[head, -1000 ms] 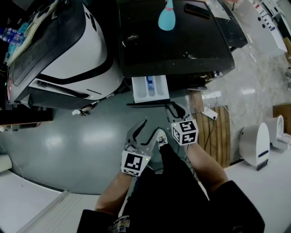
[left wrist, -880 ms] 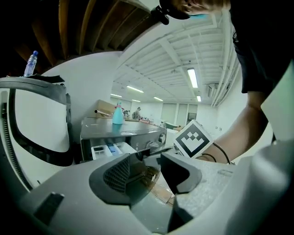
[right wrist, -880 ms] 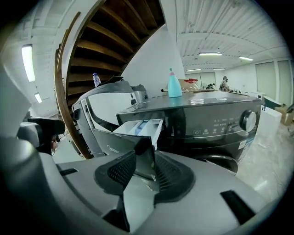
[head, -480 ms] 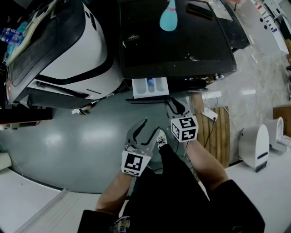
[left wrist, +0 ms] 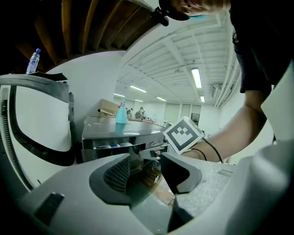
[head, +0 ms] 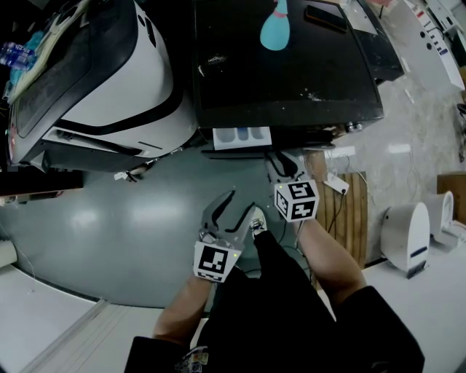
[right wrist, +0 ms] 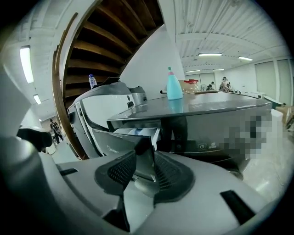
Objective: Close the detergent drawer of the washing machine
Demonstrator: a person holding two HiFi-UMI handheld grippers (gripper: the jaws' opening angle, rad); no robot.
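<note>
The white detergent drawer [head: 240, 136] sticks a short way out of the black washing machine [head: 284, 73]. Its dark front panel [head: 244, 152] runs below it in the head view. My right gripper [head: 280, 164] is shut on that panel's right end. In the right gripper view the panel's edge [right wrist: 146, 153] sits pinched between the two ribbed pads, with the white drawer [right wrist: 138, 133] behind it. My left gripper [head: 234, 207] hangs open over the grey floor, apart from the machine, with nothing between its fingers [left wrist: 117, 172]. The right gripper's marker cube [left wrist: 183, 134] shows in the left gripper view.
A light blue bottle [head: 275, 29] and a dark phone [head: 325, 18] lie on the machine's top. A white machine [head: 109, 80] with a raised dark lid stands to the left. A wooden pallet [head: 346, 211] and a white appliance [head: 408, 233] are to the right.
The drawer has slid further into the machine, less of the white tray showing. My right gripper has moved toward the machine with the panel. The left gripper has stayed where it was.
</note>
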